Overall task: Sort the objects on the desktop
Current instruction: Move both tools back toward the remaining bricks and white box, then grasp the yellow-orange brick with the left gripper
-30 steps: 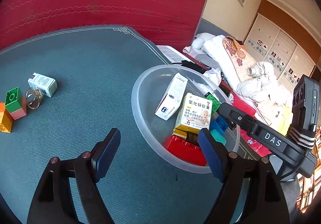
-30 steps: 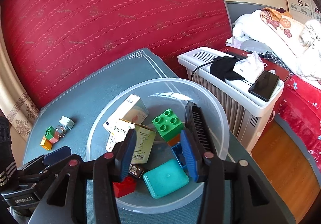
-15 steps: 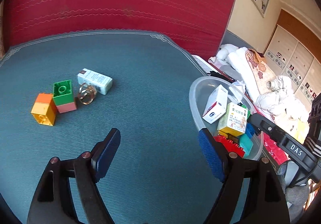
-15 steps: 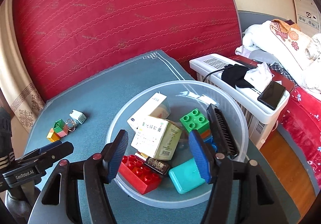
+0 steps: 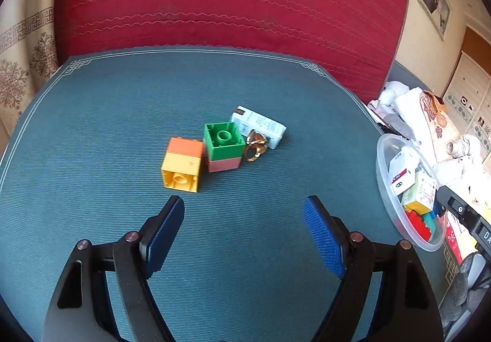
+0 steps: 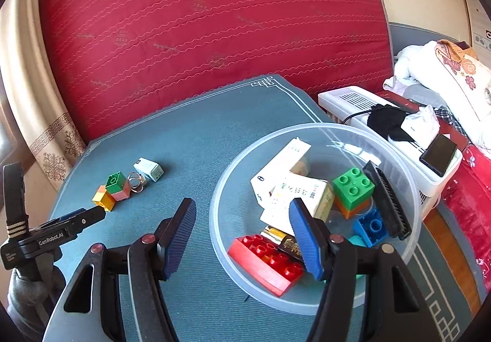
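Note:
On the teal table (image 5: pixel 122 127) lie a yellow-orange brick (image 5: pixel 182 165), a green-pink brick (image 5: pixel 223 145), gold rings (image 5: pixel 255 148) and a small white box (image 5: pixel 260 125), all close together. My left gripper (image 5: pixel 244 207) stands open just in front of them, holding nothing; it also shows in the right wrist view as the left gripper (image 6: pixel 89 214). The clear bowl (image 6: pixel 214 219) holds a red brick (image 6: pixel 267 262), a green brick (image 6: pixel 353 185), a blue brick (image 6: pixel 369 225), two cartons (image 6: pixel 303 194) and a black comb (image 6: pixel 386 197). My right gripper (image 6: pixel 242 207) is open and empty astride the bowl's near-left rim.
A red mattress (image 6: pixel 199 20) leans behind the table. Right of the bowl stands a white heater (image 6: pixel 353 96) with a black cloth and a phone (image 6: pixel 438 155) on it. Bedding is piled beyond it. A patterned curtain (image 6: pixel 52 142) hangs at the left.
My left gripper has swung left, away from the bowl, and now faces the loose bricks. The right gripper has drawn back to the bowl's left rim and its jaws have widened.

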A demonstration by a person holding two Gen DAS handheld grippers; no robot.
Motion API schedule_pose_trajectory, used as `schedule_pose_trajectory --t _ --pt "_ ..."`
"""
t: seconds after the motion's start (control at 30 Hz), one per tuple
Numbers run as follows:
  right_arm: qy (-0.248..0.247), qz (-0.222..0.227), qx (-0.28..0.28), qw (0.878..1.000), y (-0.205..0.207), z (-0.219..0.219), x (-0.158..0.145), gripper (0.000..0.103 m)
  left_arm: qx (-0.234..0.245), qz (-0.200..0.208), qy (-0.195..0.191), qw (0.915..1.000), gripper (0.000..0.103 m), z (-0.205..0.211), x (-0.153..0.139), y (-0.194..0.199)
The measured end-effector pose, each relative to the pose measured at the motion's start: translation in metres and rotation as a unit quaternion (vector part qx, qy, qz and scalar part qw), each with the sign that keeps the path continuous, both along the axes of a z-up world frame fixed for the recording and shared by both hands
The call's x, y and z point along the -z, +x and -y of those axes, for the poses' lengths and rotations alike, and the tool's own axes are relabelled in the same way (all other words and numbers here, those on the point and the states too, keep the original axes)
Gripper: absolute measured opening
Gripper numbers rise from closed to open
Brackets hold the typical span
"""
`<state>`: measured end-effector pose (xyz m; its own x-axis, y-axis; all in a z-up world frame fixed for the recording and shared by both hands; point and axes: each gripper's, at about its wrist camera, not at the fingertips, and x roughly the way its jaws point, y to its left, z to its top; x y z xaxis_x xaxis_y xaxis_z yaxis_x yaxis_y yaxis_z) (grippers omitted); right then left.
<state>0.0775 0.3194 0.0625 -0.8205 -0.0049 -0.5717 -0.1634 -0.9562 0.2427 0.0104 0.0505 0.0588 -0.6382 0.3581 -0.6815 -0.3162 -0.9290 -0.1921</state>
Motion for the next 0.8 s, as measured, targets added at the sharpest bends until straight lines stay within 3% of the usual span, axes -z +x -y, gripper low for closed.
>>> schedule_pose_trajectory --t 0.47,0.8 --pt "0.017 0.013 -0.067 0.997 -0.017 0.049 0.006 0.067 -0.032 -0.004 -0.055 0.998 0.083 0.015 0.015 -0.044" --pt "0.031 0.024 -0.114 0.993 -0.033 0.079 0.009 0.07 -0.046 -0.003 -0.062 0.9971 0.083 0.026 0.024 -0.065"
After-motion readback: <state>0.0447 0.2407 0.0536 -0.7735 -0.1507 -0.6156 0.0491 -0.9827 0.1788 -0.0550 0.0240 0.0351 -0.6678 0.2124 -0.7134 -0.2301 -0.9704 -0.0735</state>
